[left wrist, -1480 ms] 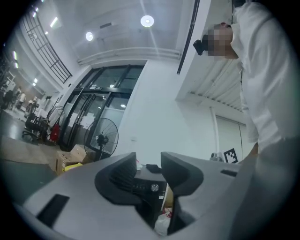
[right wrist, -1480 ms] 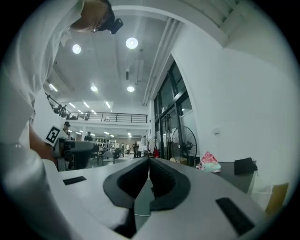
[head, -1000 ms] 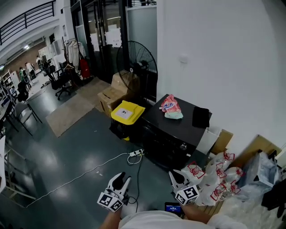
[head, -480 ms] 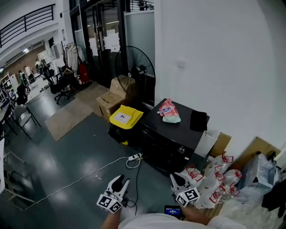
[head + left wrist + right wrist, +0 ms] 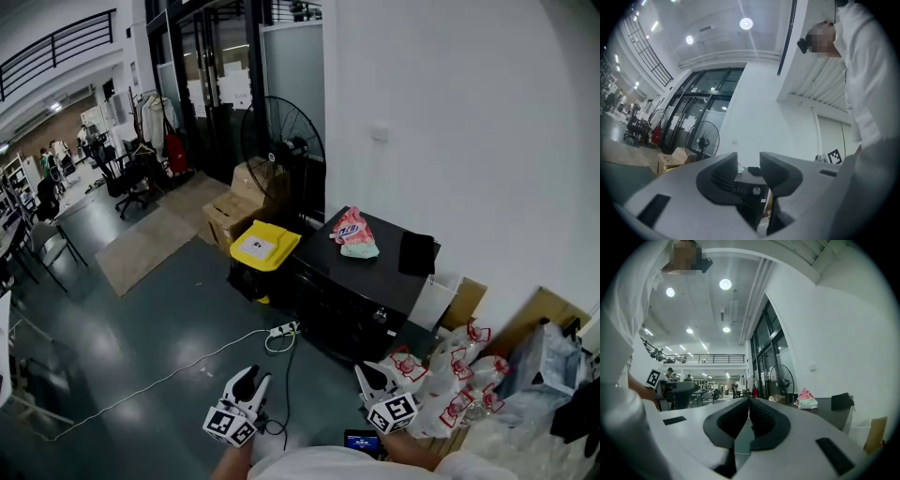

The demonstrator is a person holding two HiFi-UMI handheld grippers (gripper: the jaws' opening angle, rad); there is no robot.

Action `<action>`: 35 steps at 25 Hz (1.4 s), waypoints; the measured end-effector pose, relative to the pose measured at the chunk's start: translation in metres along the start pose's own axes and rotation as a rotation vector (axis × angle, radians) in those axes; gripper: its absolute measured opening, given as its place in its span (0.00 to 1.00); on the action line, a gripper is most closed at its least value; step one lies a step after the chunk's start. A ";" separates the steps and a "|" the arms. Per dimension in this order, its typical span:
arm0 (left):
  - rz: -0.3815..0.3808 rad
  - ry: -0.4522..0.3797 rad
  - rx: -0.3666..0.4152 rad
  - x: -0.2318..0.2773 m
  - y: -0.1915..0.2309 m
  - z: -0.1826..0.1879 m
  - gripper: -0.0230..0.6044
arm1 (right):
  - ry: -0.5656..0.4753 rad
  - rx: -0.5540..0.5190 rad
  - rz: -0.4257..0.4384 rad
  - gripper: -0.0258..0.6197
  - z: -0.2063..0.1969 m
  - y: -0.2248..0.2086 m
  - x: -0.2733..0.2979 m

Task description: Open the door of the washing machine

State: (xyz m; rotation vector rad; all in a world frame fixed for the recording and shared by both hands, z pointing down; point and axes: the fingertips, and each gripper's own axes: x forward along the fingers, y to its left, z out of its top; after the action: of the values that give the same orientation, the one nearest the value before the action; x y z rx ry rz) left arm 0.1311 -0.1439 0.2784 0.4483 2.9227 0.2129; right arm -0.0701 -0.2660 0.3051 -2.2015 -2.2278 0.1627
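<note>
L tongs wide, nothing btwn them; R tongs pinched together, empty too. Both are held low in front of the person, over the floor, well apart from the washing machine. That's the black box against the white wall, w/ a pink bag & black pouch on top, yellow-lidded bin just beside it. Door looks closed, tho the front is dark. By my read nothing's done yet: approach, grab door & pull all left.
</note>
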 end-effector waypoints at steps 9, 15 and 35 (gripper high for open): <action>0.013 0.022 -0.018 0.016 -0.001 -0.011 0.25 | -0.001 0.012 0.028 0.09 -0.007 -0.015 0.009; 0.040 0.042 -0.019 0.021 -0.001 -0.024 0.25 | 0.003 0.028 0.056 0.09 -0.021 -0.022 0.013; 0.022 0.090 -0.030 0.121 0.116 -0.046 0.25 | 0.078 0.009 0.054 0.09 -0.039 -0.082 0.143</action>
State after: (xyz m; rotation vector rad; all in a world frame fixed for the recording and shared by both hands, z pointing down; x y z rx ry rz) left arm 0.0414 -0.0025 0.3245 0.4783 2.9991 0.2876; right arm -0.1514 -0.1217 0.3401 -2.2238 -2.1250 0.0850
